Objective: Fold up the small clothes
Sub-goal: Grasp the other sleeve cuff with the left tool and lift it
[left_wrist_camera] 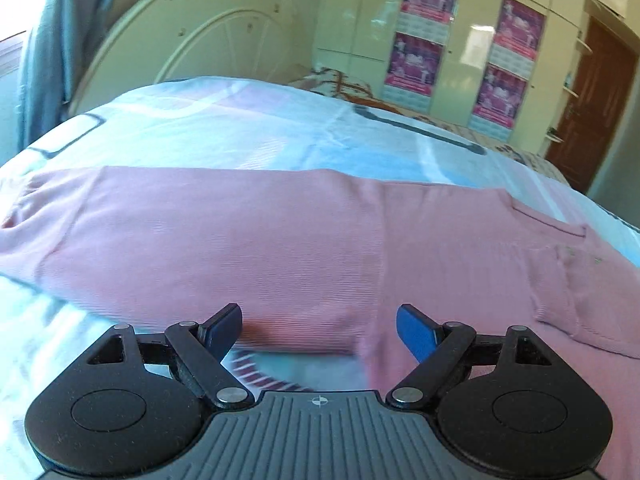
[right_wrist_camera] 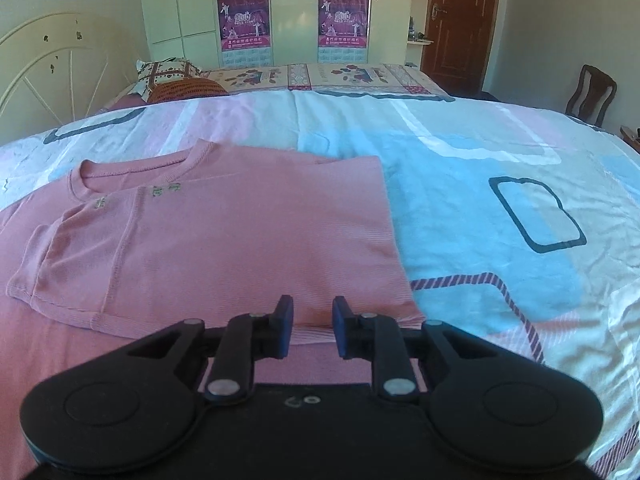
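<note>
Lying flat on the bed (right_wrist_camera: 460, 208), the pink shirt (right_wrist_camera: 240, 240) fills 9 to 12 o'clock. Left gripper (left_wrist_camera: 319, 330) gapes wide, holding nothing. Right gripper (right_wrist_camera: 313, 326) is narrowly parted, also holding nothing, over the hem.

A patterned bedsheet (right_wrist_camera: 460, 208) in pale blue, pink and white covers the bed. A cream headboard (right_wrist_camera: 44, 64) stands far left, a patterned pillow (right_wrist_camera: 168, 74) beside it. Posters (right_wrist_camera: 244, 20) hang on the far wardrobe (right_wrist_camera: 180, 4), a brown door (right_wrist_camera: 460, 20) and a wooden chair (right_wrist_camera: 592, 92) to the right.
</note>
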{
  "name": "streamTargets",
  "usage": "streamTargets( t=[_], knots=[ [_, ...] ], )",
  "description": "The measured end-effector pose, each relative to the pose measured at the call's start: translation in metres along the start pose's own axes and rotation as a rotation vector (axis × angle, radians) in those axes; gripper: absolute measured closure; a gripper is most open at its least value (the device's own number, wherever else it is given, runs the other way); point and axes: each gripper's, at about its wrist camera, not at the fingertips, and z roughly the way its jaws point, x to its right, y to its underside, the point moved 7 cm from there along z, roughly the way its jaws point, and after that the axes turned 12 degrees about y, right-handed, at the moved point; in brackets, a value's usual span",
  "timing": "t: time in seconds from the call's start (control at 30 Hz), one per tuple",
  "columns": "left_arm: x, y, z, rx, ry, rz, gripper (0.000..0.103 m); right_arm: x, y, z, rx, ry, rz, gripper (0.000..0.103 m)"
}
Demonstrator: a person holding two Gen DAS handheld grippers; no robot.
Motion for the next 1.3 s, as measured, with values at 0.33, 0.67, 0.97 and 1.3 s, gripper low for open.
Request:
streamTargets(
  t=[0.33, 0.67, 0.97, 1.3],
  knots=[
    [-0.178, 0.008, -0.041, 0.165, -0.138, -0.416, 0.035, -0.063, -0.007, -0.007, 0.014, -0.059, -0.063, 0.079],
    [-0.268, -0.014, -0.021, 0.324, -0.07, -0.674, 0.039, -0.085, -0.022, -0.01, 0.017, -0.065, -0.062, 0.079],
    [-0.308, -0.028, 0.005, 0.331, -0.134, -0.701, 0.092, -0.075, -0.023, -0.004, -0.053, -0.094, 0.054, 0.079],
    [-0.214, -0.062, 0.011, 0.37, 0.024, -0.566, 0.094, -0.06, -0.02, -0.004, -0.056, -0.084, 0.081, 0.079]
  ],
)
